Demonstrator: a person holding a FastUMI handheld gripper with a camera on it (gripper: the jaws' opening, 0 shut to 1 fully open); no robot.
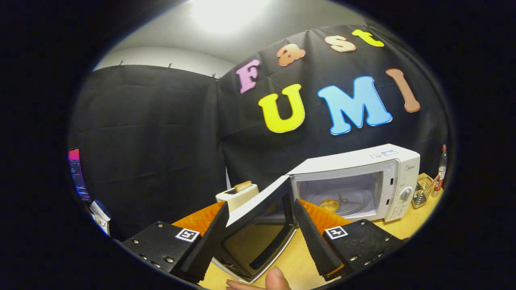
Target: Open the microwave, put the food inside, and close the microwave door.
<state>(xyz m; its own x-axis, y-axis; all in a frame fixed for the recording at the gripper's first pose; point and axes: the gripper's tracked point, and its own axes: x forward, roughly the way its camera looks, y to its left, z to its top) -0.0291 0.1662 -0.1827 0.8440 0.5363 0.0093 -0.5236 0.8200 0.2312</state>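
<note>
A white microwave stands on the wooden table beyond my fingers, to the right. Its door swings wide open toward me, and the door's edge sits in the gap between my two fingers. A golden piece of food lies on the glass turntable inside the cavity. My gripper is open, its black fingers standing either side of the door without pressing on it.
A white toaster with a slice of bread in it stands left of the microwave. A wire basket and a bottle sit to the microwave's right. A person's fingertip shows just below the door. The table is light wood.
</note>
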